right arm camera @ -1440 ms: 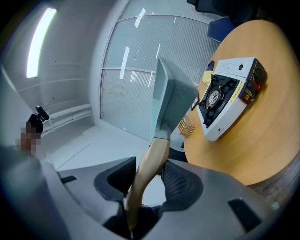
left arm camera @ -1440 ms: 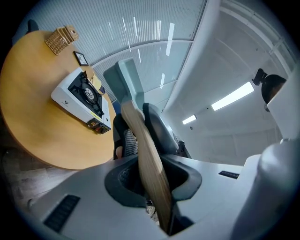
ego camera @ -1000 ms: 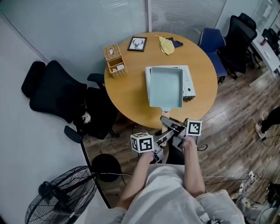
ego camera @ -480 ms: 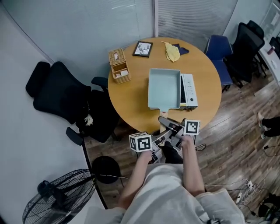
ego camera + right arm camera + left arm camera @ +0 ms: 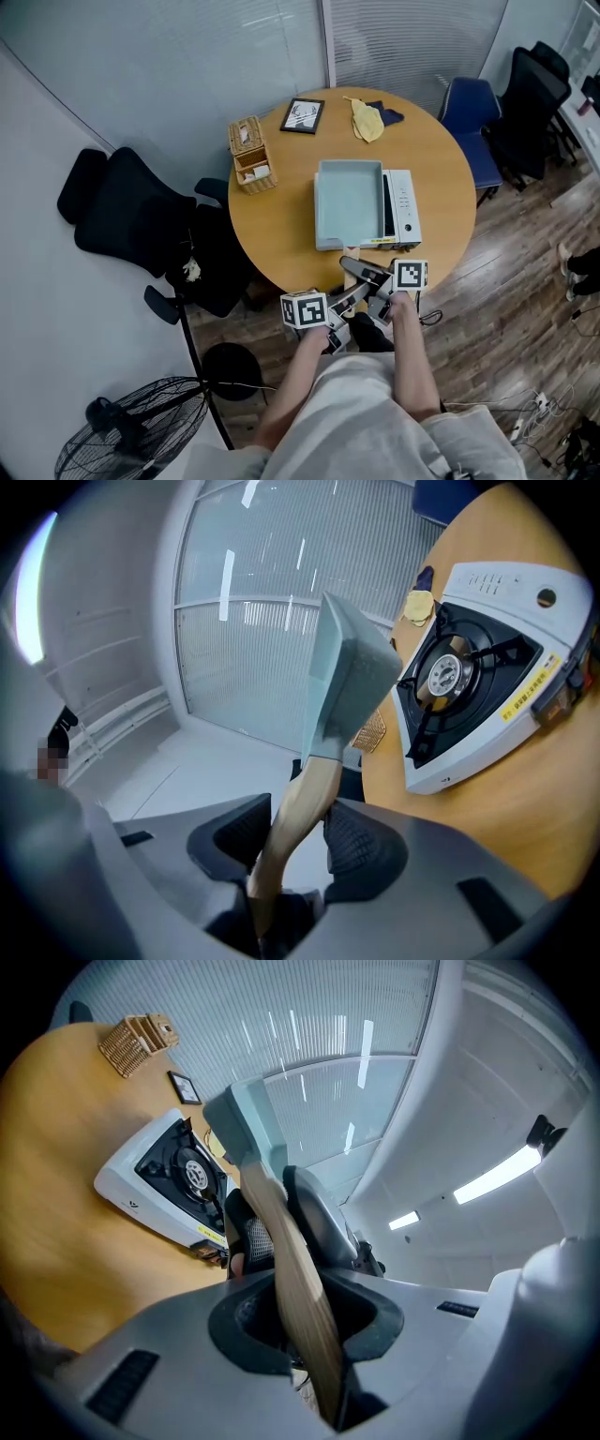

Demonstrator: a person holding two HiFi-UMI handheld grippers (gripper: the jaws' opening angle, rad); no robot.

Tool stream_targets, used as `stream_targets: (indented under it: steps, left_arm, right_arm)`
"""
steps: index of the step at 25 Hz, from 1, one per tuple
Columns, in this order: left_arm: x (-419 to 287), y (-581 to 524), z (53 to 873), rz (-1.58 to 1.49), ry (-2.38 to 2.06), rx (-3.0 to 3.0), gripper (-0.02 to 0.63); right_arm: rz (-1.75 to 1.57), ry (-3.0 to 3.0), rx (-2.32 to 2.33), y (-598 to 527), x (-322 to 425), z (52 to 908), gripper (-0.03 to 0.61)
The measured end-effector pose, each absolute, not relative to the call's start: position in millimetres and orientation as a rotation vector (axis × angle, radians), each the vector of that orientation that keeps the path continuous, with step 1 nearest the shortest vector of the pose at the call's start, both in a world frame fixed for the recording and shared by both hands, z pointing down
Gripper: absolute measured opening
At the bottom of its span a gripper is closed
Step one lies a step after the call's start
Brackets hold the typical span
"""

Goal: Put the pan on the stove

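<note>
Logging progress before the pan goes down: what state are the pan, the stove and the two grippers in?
pan: in the air over the stove, not resting on the burner, held by its wooden handle.
stove: on the table, burner uncovered, no flame visible.
left gripper: shut on the pan's handle.
right gripper: shut on the pan's handle.

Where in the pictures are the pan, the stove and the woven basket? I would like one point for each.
pan (image 5: 349, 204): head view, on its flat inner bottom.
stove (image 5: 403, 208): head view, on the white panel right of the pan.
woven basket (image 5: 246, 136): head view, on its lid.
</note>
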State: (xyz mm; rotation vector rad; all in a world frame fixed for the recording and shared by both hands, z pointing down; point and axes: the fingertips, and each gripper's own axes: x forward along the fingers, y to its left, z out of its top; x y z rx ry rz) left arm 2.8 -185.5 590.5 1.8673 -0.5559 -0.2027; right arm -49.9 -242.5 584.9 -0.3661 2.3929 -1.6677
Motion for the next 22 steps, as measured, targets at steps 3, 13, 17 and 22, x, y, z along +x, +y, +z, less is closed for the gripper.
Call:
stream_targets:
  steps: [3,13,17,22]
  left_arm:
    - [11,-194,596,-0.203,-0.562,1.849,0.091]
    - [33,-221,612,-0.169,-0.584,1.778,0.089]
    - [36,-233,622,-0.153,-0.598,1.751,0.089]
    - [41,-244,634,-0.16,-0.604,1.702,0.089]
  right_arm:
    - [-1.692,2.404,-0.391,-250,-40,594,0.183]
    - [-1.777,2.343,-0.353,-276,-21,614,0.186]
    - [-1.802,2.329,-0.344,-288,-18,628,0.187]
    - [-1.903,2.31,-0.402,-297,-11,647,0.19]
